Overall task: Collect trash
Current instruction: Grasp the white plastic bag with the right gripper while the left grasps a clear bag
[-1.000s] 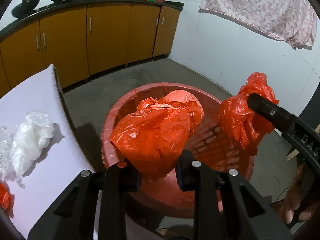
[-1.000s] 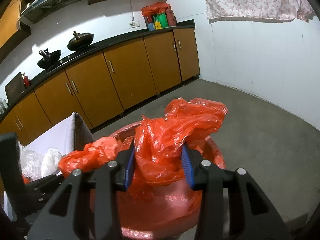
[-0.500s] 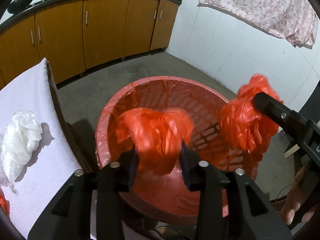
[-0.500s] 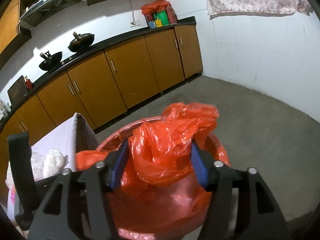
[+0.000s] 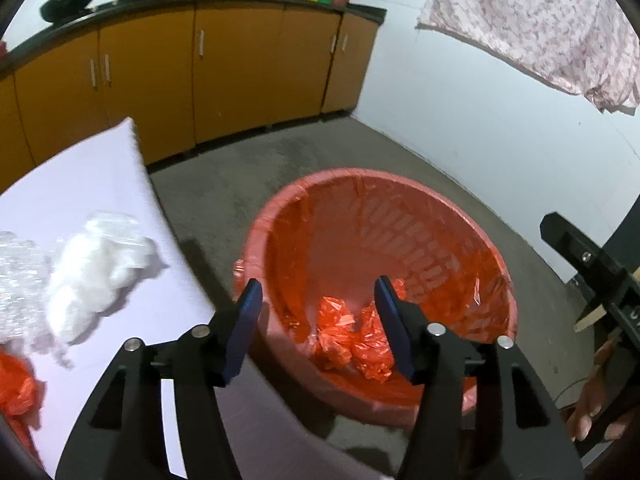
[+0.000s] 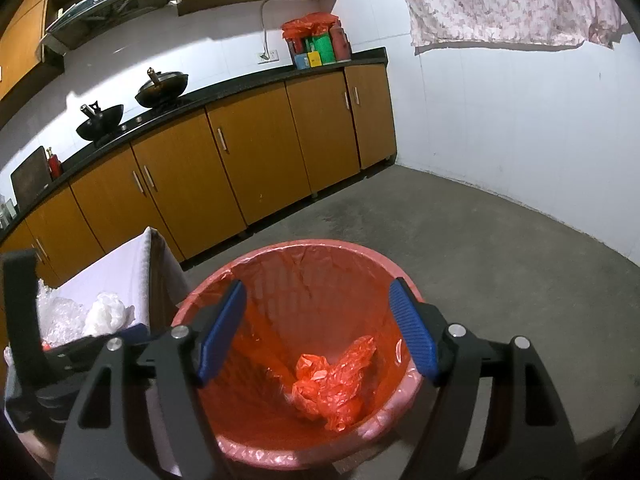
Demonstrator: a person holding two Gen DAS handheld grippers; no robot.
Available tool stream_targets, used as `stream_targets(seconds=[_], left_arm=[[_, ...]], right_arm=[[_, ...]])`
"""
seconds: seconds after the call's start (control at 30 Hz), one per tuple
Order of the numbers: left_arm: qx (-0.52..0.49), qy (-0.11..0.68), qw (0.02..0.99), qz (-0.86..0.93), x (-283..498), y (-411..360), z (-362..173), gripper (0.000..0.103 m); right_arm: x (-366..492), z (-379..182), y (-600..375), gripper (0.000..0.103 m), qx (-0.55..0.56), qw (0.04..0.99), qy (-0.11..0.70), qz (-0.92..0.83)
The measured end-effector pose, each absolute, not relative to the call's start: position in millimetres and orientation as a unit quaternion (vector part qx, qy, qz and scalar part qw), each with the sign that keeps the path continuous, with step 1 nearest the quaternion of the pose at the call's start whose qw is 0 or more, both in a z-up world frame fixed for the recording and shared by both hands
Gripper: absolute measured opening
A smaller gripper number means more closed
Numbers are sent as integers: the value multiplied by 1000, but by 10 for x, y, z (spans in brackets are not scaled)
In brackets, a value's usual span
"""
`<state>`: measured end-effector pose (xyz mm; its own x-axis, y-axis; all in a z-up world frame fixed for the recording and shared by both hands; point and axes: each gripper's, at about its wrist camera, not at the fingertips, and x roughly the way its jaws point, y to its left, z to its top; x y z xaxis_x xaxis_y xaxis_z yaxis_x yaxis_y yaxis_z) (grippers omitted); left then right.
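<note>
Drop step looks done. Left tongs [image 5: 316, 322] and right tongs [image 6: 316, 330] both gape wide, empty, above the round red lined plastic basket [image 6: 280, 446]; crumpled red plastic bags [image 6: 332, 380] lie inside. Next, likely: white crumpled plastic wrap [image 5: 92, 268] on the white counter [image 5: 92, 172].

The left gripper [image 5: 318, 320] hangs with fingers [image 5: 394, 330] apart over the red bin [image 5: 460, 224]; crumpled red bags [image 5: 348, 340] lie inside.

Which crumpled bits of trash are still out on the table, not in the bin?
The white plastic wad, the clear bubble wrap beside it and one red bag at the table's near-left edge. The other red bags lie inside the basket.
</note>
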<state>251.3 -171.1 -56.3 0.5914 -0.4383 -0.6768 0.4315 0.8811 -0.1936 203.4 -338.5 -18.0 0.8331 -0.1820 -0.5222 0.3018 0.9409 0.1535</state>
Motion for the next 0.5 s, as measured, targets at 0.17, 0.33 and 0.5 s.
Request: stream_targets(seconds=[0.17,0.33,0.5], left_arm=[[-5,358,908,-219,2355,-1468,-406,67],[-20,337,923,-186,2147,-1130,-276,73],[-33,317,939,-131,1860,-675,-242,78]], right_arm=[[1944,-75,-3219,78,100,955,249,-123],[1826,55,-2989,85,89,962,234,-111],[1736,117,-2703,90,89,965,231,-86]])
